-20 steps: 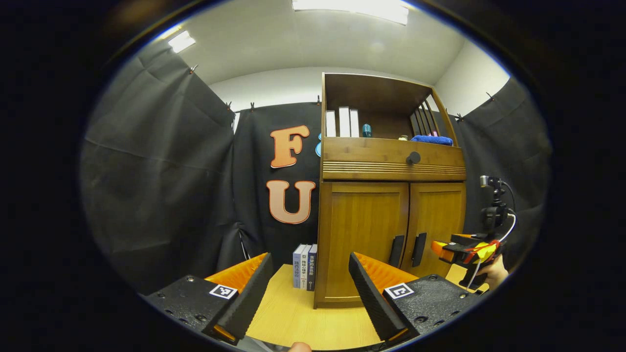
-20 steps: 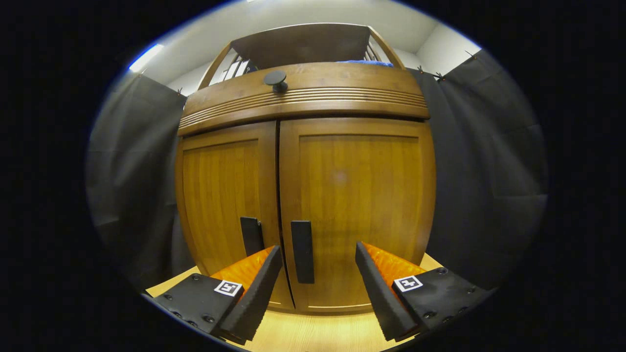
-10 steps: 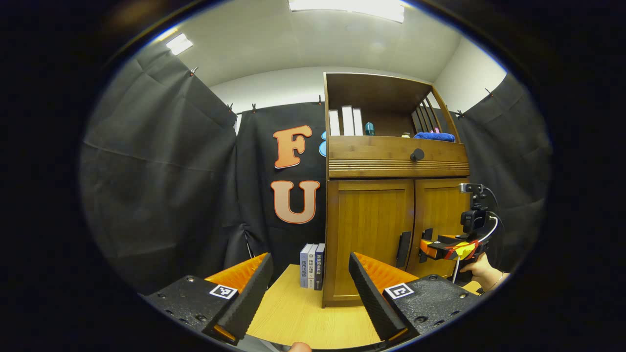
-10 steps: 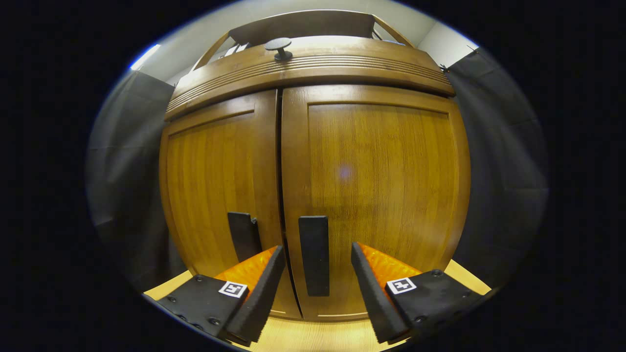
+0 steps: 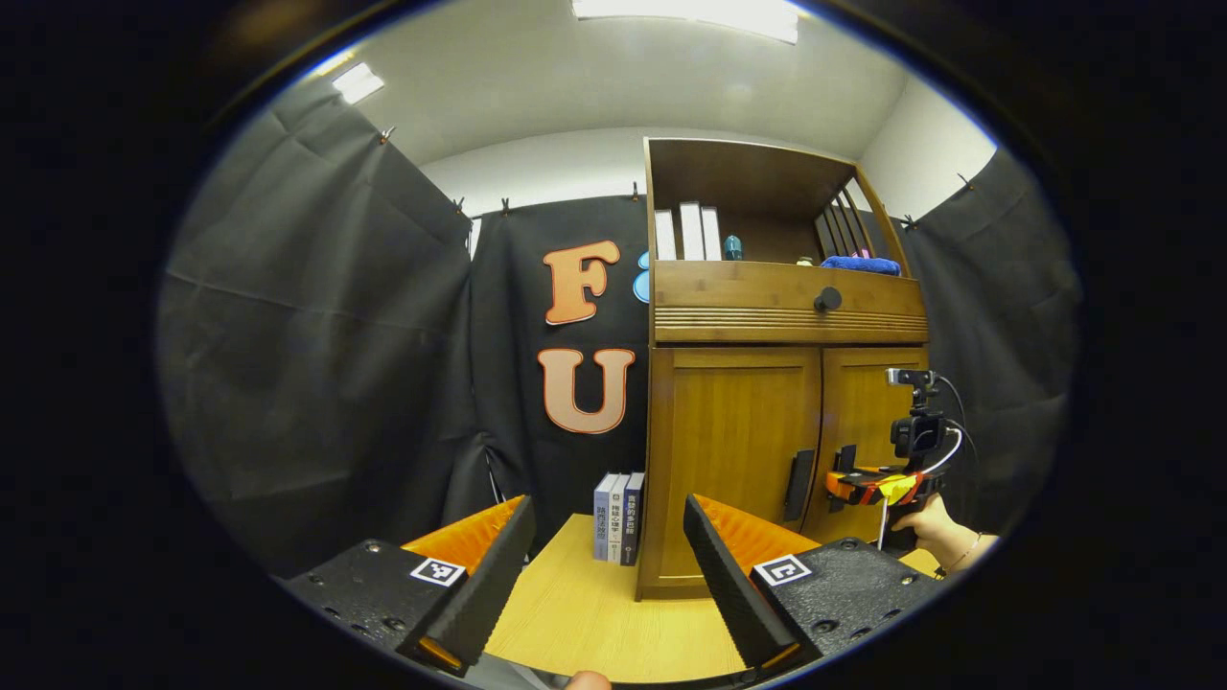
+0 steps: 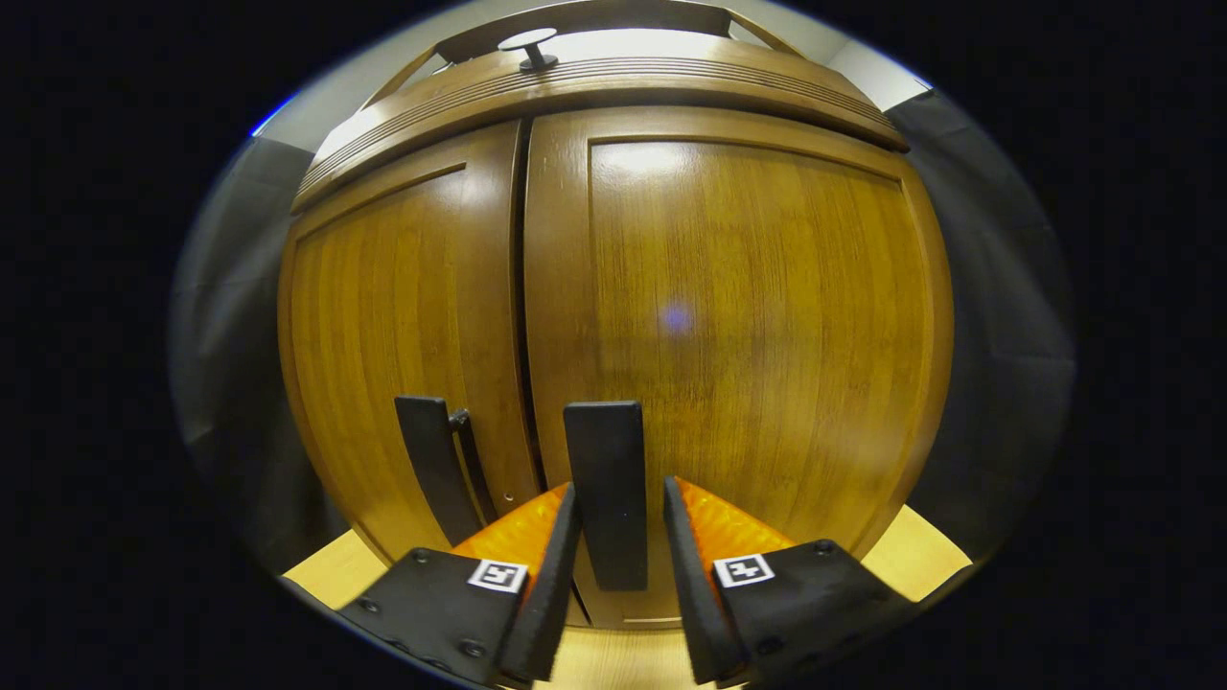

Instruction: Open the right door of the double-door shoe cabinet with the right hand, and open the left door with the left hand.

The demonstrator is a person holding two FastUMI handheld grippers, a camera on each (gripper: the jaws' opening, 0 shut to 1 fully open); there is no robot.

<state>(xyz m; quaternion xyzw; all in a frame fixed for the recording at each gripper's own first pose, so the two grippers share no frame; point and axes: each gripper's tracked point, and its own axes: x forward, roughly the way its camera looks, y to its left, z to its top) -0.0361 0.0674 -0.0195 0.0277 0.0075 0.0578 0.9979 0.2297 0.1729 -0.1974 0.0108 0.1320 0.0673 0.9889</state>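
Right gripper straddles the right door handle, fingers either side, narrow gaps showing; not yet clamped, so spread. Left gripper spread wide, holding nothing, hanging well back over the table. Shoe cabinet at 3 o'clock in the left gripper view.

Step in hand, by my reading: grasping the right door. Next: pinch the handle, then pull back along the hinge arc.

Count: 2 doors, both shut; left door at 9 o'clock. 2 handles; left handle. 1 knob at 12. 3 books beside the cabinet.
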